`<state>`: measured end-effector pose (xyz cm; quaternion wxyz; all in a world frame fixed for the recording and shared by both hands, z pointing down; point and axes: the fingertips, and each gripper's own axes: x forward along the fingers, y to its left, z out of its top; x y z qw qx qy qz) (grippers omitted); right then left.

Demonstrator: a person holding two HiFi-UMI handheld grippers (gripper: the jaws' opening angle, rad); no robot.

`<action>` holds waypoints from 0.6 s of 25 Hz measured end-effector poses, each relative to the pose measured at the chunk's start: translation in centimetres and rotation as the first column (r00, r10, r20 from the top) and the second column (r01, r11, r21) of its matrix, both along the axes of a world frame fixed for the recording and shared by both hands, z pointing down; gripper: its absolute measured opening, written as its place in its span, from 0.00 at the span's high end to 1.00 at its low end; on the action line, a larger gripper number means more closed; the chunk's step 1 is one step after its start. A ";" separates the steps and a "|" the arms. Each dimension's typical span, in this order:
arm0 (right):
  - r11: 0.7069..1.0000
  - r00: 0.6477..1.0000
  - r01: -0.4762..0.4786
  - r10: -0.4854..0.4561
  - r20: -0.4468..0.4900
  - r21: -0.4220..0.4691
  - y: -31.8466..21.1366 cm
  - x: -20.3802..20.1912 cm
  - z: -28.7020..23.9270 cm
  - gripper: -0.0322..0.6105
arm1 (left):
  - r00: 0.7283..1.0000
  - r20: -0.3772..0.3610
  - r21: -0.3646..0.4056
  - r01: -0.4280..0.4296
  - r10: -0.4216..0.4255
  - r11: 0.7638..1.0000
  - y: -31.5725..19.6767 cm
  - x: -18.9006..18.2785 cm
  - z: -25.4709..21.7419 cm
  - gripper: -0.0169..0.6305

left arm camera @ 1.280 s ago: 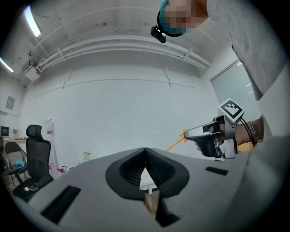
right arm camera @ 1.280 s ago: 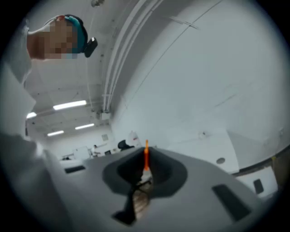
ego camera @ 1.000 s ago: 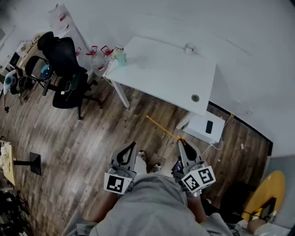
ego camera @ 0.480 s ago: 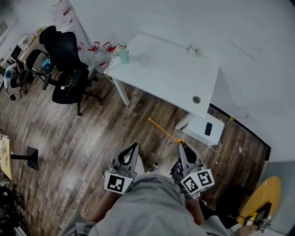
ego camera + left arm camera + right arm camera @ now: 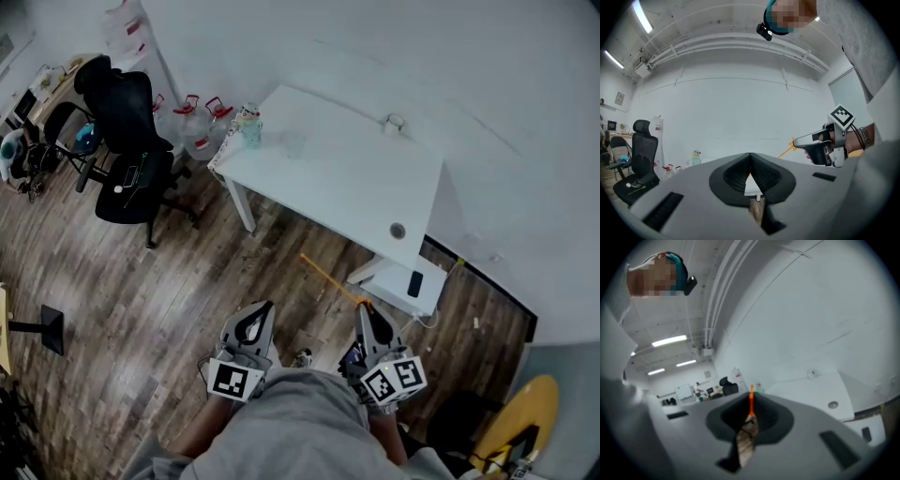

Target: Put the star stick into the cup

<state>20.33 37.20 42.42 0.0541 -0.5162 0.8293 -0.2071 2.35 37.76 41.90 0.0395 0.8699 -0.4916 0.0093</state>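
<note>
My right gripper [image 5: 364, 305] is shut on a thin orange star stick [image 5: 328, 277], which points up and left toward the white table [image 5: 356, 187]. In the right gripper view the stick [image 5: 751, 399] juts out from between the closed jaws of that gripper [image 5: 751, 405]. From the left gripper view the star tip [image 5: 792, 144] shows at the right gripper's [image 5: 808, 140] nose. My left gripper [image 5: 268, 307] is held beside it over the wood floor, shut and empty [image 5: 750, 161]. A small clear cup-like thing [image 5: 392, 122] stands at the table's far edge.
A teal bottle [image 5: 249, 125] stands on the table's left corner. Black office chairs [image 5: 127, 122] and red-handled jugs [image 5: 192, 112] are to the left. A white box [image 5: 408, 281] sits on the floor under the table's right end. A yellow round object [image 5: 525, 412] lies at the lower right.
The head view has shifted a little, so the table sits slightly lower and the grippers slightly lower in frame. The right gripper still holds the stick; the left stays shut.
</note>
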 end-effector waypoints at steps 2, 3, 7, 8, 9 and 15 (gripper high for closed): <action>1.000 1.000 -0.005 0.005 0.005 -0.004 -1.4 -1.2 0.0 0.88 | 1.000 -0.005 -0.012 0.005 -0.005 1.000 -1.5 -1.3 0.2 0.93; 1.000 1.000 -0.008 0.008 0.009 -0.004 -2.1 -1.7 -0.1 0.88 | 1.000 -0.004 -0.015 0.003 -0.003 1.000 -2.3 -1.9 0.3 0.93; 1.000 0.999 -0.029 0.030 0.019 -0.011 -4.9 -3.5 -0.1 0.88 | 1.000 0.005 -0.004 -0.023 0.023 1.000 -5.6 -3.6 0.5 0.93; 0.999 0.999 -0.033 0.034 0.016 -0.012 -5.6 -3.9 -0.2 0.88 | 1.000 0.003 -0.001 -0.030 0.030 1.000 -6.5 -3.9 0.4 0.93; 0.999 0.999 -0.037 0.037 0.012 -0.011 -6.4 -4.3 -0.2 0.88 | 0.999 0.001 0.001 -0.038 0.038 0.999 -7.3 -4.2 0.3 0.93; 0.997 0.997 -0.072 0.072 0.003 0.002 -10.4 -6.6 -0.8 0.88 | 0.996 -0.012 0.018 -0.083 0.083 0.996 -11.8 -6.2 -0.1 0.93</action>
